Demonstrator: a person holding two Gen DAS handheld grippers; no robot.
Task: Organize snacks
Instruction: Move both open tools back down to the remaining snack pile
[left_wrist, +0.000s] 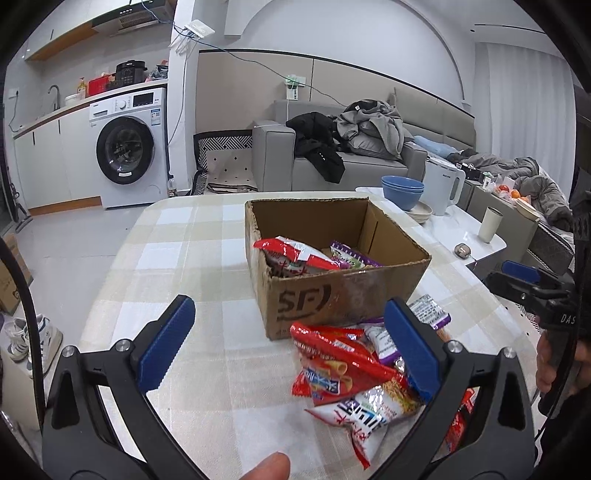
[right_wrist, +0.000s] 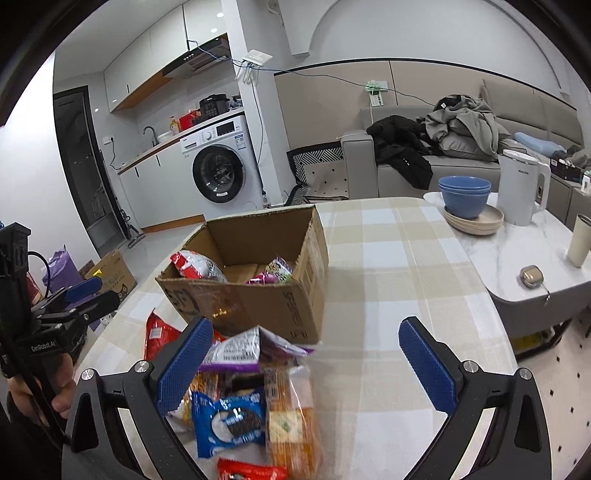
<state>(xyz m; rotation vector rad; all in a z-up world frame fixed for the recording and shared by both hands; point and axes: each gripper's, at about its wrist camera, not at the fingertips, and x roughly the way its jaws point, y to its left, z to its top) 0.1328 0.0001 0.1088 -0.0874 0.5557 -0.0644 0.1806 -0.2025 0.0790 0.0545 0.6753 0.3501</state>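
An open cardboard box (left_wrist: 343, 291) stands on the checked tablecloth and holds a red packet (left_wrist: 295, 253) and a purple packet (left_wrist: 351, 254). A pile of loose snack packets (left_wrist: 354, 369) lies in front of the box. My left gripper (left_wrist: 291, 343) is open and empty, just above the pile's left side. In the right wrist view the box (right_wrist: 258, 295) is ahead, with a blue cookie packet (right_wrist: 231, 419), an orange packet (right_wrist: 291, 417) and a purple packet (right_wrist: 240, 350) below. My right gripper (right_wrist: 310, 365) is open and empty over them.
Stacked blue bowls (left_wrist: 402, 192) on plates, a white kettle (left_wrist: 443, 190) and a white cup (left_wrist: 490, 224) stand on the marble table (right_wrist: 517, 251) to the right. A small grey case (right_wrist: 530, 275) lies there too. A sofa and a washing machine stand behind.
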